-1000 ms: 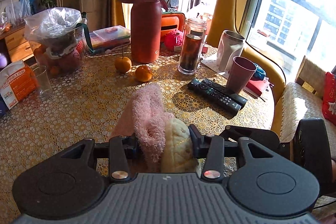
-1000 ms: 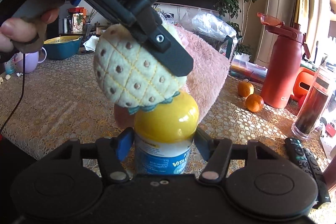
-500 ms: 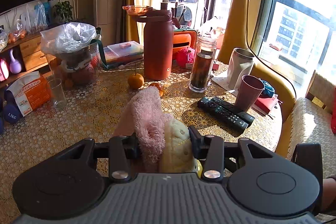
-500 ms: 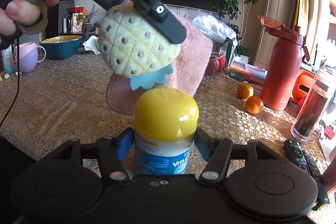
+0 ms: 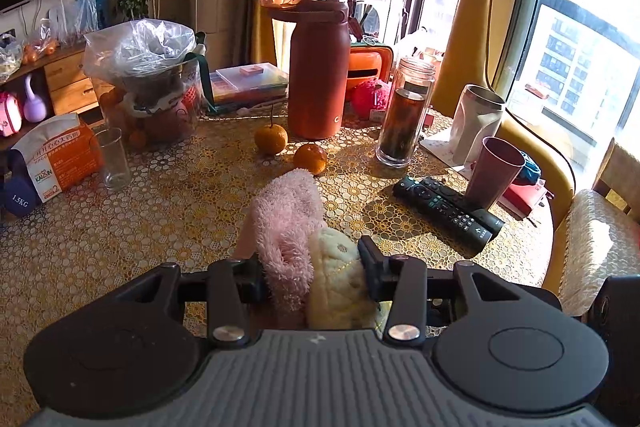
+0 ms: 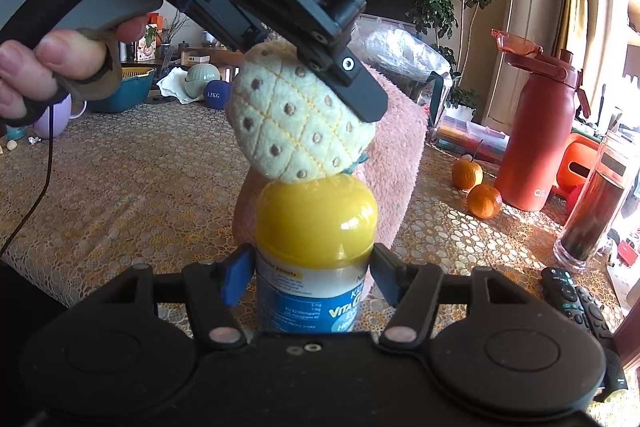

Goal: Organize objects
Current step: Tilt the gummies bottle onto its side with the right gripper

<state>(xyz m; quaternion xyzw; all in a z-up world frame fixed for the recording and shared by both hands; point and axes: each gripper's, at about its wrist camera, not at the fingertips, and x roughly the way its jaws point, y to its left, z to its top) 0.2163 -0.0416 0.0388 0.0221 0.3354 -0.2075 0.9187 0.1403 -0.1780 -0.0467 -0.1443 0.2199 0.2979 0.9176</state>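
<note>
Jaws clamp a yellow-capped vitamin bottle point(image 6: 316, 255); contents hidden.

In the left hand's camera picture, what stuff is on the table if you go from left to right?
Orange-and-white bag → empty drinking glass → plastic-covered container of fruit → two oranges → red water bottle → glass jar of dark liquid → pink cup.

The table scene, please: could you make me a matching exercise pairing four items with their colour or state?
Things:
1. Slipper
2. Bottle cap
3. Flask
4. Glass

Descriptions:
a. Red, lid flipped open
b. Clear, empty
c. Pink, held in left jaws
d. Yellow, just past right jaws

Pairs: 1-c, 2-d, 3-a, 4-b
</note>
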